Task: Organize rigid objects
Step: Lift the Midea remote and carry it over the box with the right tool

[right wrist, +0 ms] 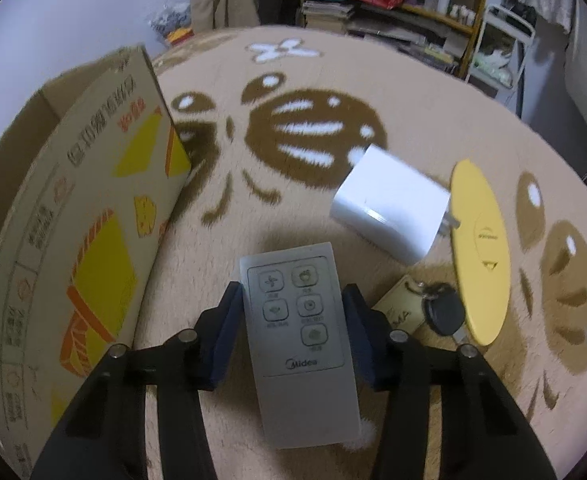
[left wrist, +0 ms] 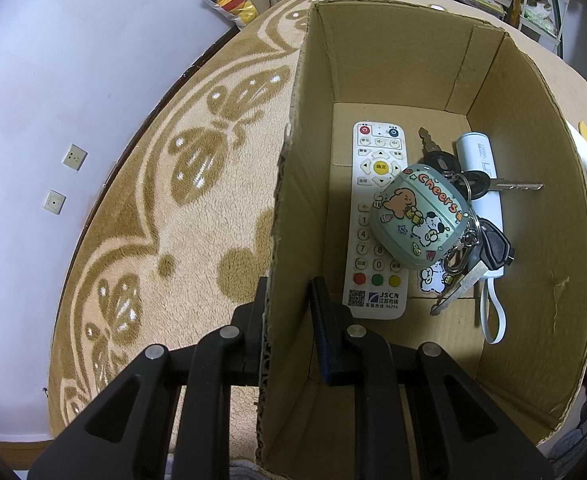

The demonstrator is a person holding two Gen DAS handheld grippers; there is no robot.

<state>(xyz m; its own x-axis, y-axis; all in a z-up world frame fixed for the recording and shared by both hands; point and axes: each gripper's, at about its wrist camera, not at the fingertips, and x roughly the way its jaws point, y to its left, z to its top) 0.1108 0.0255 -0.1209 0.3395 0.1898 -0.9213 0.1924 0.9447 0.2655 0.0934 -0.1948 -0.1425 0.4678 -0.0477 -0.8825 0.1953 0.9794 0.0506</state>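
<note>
The left gripper [left wrist: 287, 304] is clenched on the wall of the cardboard box [left wrist: 281, 216], while the right gripper [right wrist: 291, 320], not yet gripping, straddles the grey remote [right wrist: 299, 344] at lower centre of the frame, so the next move probably needs a firm squeeze

Left gripper [left wrist: 287, 320] astride box wall [left wrist: 281, 208]; remote [left wrist: 375, 216], keys [left wrist: 473, 240] in box, ahead-right. Right gripper [right wrist: 291, 312] astride fan remote [right wrist: 299, 332]; charger [right wrist: 389, 204] ahead-right.

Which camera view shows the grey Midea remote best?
The right wrist view. There the grey Midea remote lies face up on the rug, between the fingers of the right claw, with its buttons and logo readable. The left wrist view does not show it at all.
</note>
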